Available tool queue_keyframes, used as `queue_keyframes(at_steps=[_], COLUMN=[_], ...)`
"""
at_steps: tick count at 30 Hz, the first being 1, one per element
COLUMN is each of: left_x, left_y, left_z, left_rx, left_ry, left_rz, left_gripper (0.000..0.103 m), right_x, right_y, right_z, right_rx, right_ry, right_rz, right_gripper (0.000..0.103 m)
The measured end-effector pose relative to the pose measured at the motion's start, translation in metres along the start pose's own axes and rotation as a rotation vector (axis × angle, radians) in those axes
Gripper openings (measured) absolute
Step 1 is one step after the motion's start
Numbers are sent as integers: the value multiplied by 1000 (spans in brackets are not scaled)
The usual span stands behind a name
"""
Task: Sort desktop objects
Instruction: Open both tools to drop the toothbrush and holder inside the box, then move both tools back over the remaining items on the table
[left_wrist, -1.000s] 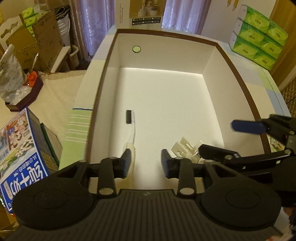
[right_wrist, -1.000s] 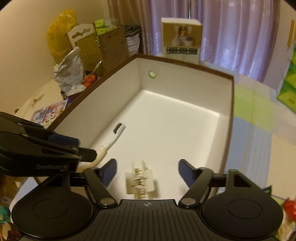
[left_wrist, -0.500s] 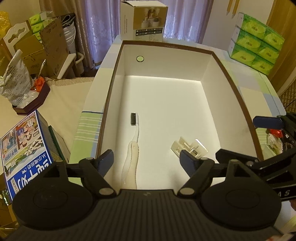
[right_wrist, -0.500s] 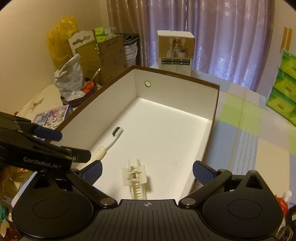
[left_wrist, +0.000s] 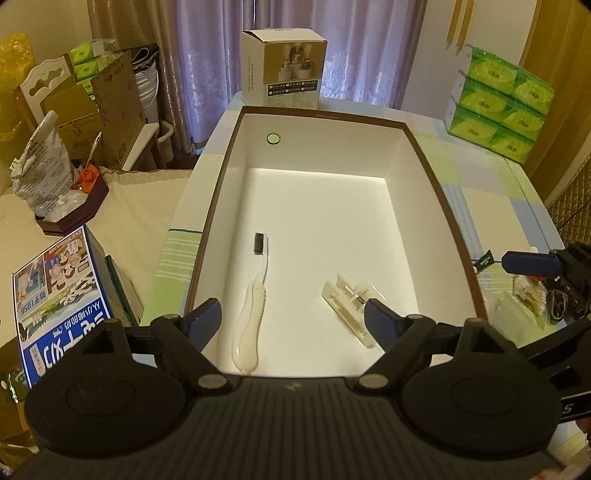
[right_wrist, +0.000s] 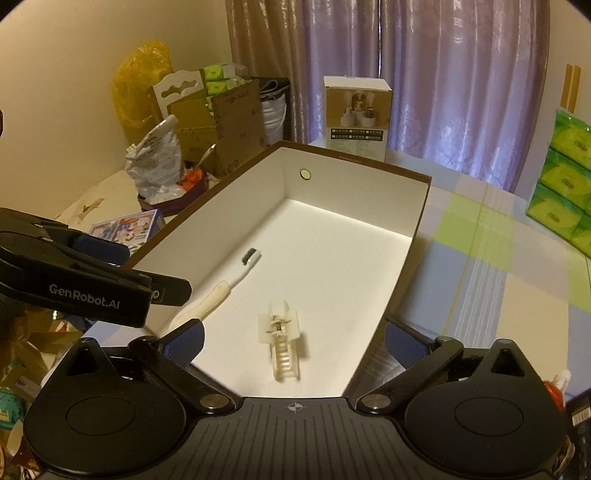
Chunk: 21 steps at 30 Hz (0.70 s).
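A big open box (left_wrist: 332, 144) with a brown rim and white inside lies ahead on the table. On its floor rest a clear toothbrush (left_wrist: 255, 295) with dark bristles and a clear plastic hair clip (left_wrist: 349, 306), apart from each other. My left gripper (left_wrist: 291, 321) hovers above the box's near end, open and empty. My right gripper (right_wrist: 293, 339) is open too, above the near right corner, with the clip (right_wrist: 280, 339) and toothbrush (right_wrist: 221, 291) below it. Each gripper shows in the other's view: the left gripper (right_wrist: 92, 280) and the right gripper (left_wrist: 532, 264).
A small product carton (left_wrist: 282, 70) stands behind the box. Green tissue packs (left_wrist: 498, 107) are stacked at the far right. A blue printed box (left_wrist: 59, 295) sits to the left, off the table. Small packets (left_wrist: 528, 295) lie on the checked cloth right of the box.
Both grippers have lifted and drawn back from the box. The left jaws have spread much wider beside the toothbrush handle. The toothbrush and the clip stay on the box floor.
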<state>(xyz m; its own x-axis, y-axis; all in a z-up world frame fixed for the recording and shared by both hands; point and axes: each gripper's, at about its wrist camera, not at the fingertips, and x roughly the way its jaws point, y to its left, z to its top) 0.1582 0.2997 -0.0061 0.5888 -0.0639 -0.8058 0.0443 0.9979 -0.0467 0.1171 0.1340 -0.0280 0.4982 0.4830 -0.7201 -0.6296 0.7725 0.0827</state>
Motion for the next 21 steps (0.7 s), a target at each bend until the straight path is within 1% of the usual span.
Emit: queue_keyframes(at_steps=[5, 9, 15, 21], left_x=[-18, -28, -35, -41], left_y=[-11, -24, -54, -89], left_z=[-12, -22, -40, -54], left_rx=[-5, -3, 8, 38], left_ry=[-9, -4, 28, 41], left_rz=[2, -3, -21, -58], left_gripper=[82, 82, 82, 81], right_x=[-20, -34, -54, -77], right_y=[-5, -14, -34, -61], right_z=[-11, -24, -45, -66], right_rx=[-1, 6, 30, 56], right_ry=[-6, 6, 30, 50], right_rz=[21, 34, 42, 35], right_gripper=[101, 101, 101, 101])
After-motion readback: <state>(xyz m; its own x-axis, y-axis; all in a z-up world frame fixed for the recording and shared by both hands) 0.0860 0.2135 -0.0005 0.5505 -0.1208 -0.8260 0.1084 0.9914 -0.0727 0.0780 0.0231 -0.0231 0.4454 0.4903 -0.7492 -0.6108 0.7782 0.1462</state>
